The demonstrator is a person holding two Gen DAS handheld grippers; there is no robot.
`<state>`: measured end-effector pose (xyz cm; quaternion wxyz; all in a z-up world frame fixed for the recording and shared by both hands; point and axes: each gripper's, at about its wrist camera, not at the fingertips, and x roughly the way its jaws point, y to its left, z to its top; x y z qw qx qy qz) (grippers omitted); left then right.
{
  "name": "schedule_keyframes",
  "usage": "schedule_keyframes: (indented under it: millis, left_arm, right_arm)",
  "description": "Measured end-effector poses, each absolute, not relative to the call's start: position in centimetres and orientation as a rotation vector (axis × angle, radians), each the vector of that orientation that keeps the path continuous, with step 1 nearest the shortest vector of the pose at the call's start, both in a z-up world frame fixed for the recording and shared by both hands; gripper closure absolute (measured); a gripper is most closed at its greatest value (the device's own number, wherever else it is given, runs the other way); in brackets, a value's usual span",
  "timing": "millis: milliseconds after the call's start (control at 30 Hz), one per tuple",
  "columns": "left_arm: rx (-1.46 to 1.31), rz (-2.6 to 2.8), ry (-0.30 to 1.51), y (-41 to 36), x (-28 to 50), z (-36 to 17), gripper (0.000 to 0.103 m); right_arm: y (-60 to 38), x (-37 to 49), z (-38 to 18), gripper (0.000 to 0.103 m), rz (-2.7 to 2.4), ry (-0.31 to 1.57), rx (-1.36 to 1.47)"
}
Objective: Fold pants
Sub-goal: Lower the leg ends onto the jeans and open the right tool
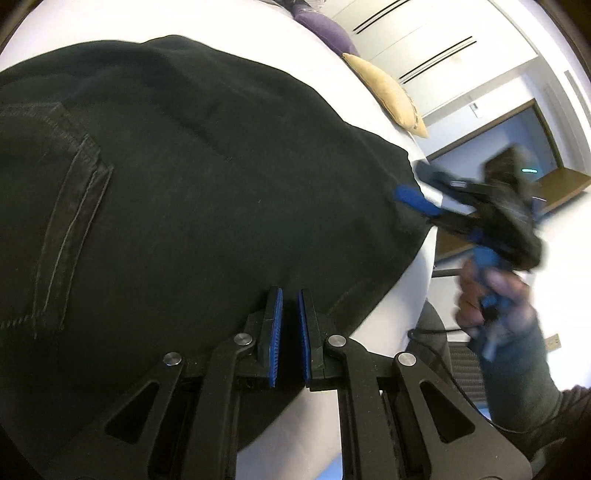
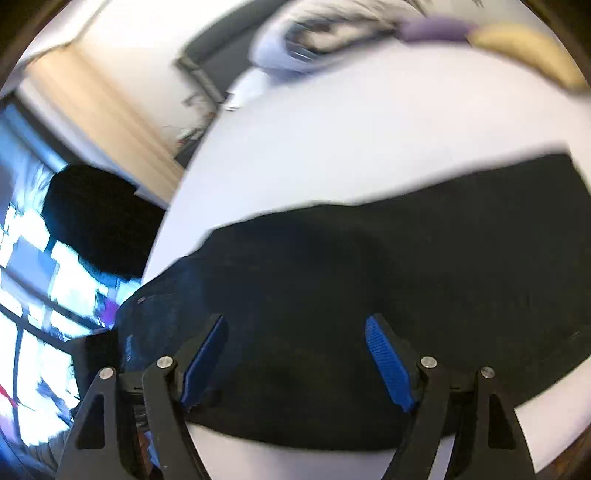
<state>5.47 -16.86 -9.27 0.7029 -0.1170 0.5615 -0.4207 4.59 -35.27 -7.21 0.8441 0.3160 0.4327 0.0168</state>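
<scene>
The black pants [image 1: 177,192] lie spread on the white bed [image 1: 332,62], a back pocket [image 1: 62,236] facing up at the left of the left wrist view. Their long axis runs across the bed, from the pocket end toward the edge where the right gripper [image 1: 417,192] sits. The left gripper [image 1: 290,299] hangs over the near edge of the cloth, its blue pads nearly together with a thin gap; I cannot tell whether cloth is pinched there. In its own view, the right gripper [image 2: 295,328] stands wide apart above the fabric. A tan cushion [image 1: 388,96] and a purple cushion [image 1: 325,26] rest at the bed's far side.
</scene>
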Motion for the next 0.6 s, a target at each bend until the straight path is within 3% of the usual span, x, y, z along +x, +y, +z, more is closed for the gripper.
schedule_keyframes:
  millis: [67,100,133,300,367,400,433,600]
  left_arm:
    - [-0.27,-0.932,1.251,-16.7,5.1,-9.3,0.095]
    - [-0.27,-0.93,1.251,-16.4,5.2,-9.3,0.095]
    - [-0.269,-0.929,1.253,-16.5,5.2,-9.3,0.095]
    - [-0.281,-0.93,1.256,-16.1,5.6,-9.3,0.095]
    - [-0.287,-0.931,1.257,-15.0,5.6,-9.1,0.095]
    - [-0.295,-0.93,1.258,-14.3,5.9,-9.2,0.095]
    - [-0.307,-0.929,1.26,-14.2,6.0,-9.3,0.095]
    - [-0.335,-0.927,1.265,-12.7,6.2,-10.0,0.095]
  right_arm:
    - [-39.5,2.6,-9.3,0.061,0.022,0.877,0.805]
    - [-40.9,1.6,-9.7,0.092,-0.007,0.87,0.84]
    - [-42.8,0.0,-10.0,0.103,-0.048,0.844,0.879]
    - [-53.4,-11.9,-9.6,0.103,-0.406,0.531,1.077]
    - [-55.1,-15.9,-8.4,0.084,-0.501,0.41,1.129]
    - [-55.2,-17.3,-7.7,0.042,-0.547,0.37,1.139]
    - [-55.0,-18.3,-7.2,0.013,-0.569,0.336,1.14]
    - [-54.2,-17.2,-7.8,0.012,-0.45,0.358,1.23]
